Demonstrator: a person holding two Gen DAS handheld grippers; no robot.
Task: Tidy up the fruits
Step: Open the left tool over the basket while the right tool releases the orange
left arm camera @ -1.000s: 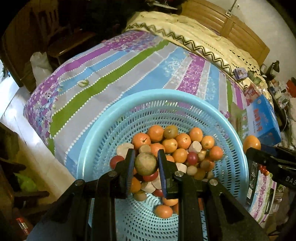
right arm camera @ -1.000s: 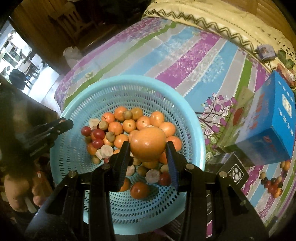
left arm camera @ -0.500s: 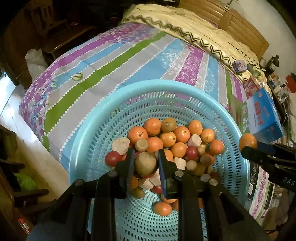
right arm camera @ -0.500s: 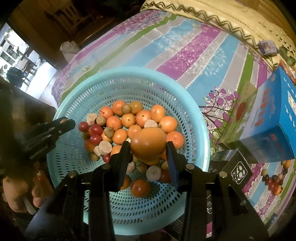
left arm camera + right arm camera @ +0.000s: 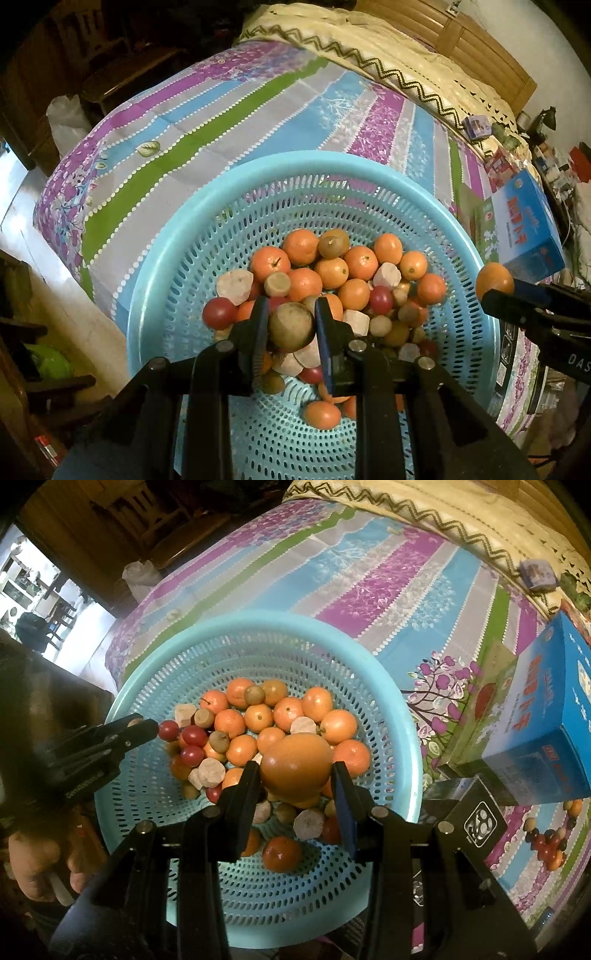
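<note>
Left hand-held gripper (image 5: 290, 326): angled steeply down over the basket's middle, jaws clamped on a small brown fruit (image 5: 291, 326).
Right hand-held gripper (image 5: 295, 771): also steeply down, jaws closed on a large orange (image 5: 296, 766).
Basket (image 5: 399, 716): turquoise, on the bed (image 5: 207, 122), fruit pile (image 5: 343, 273) inside.
Open room: bare bedspread beyond the far rim; blue box (image 5: 546, 716) right.

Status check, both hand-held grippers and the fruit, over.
Left hand-held gripper shut on brown fruit. Right hand-held gripper shut on orange. Both above blue basket. Nothing blocking.
</note>
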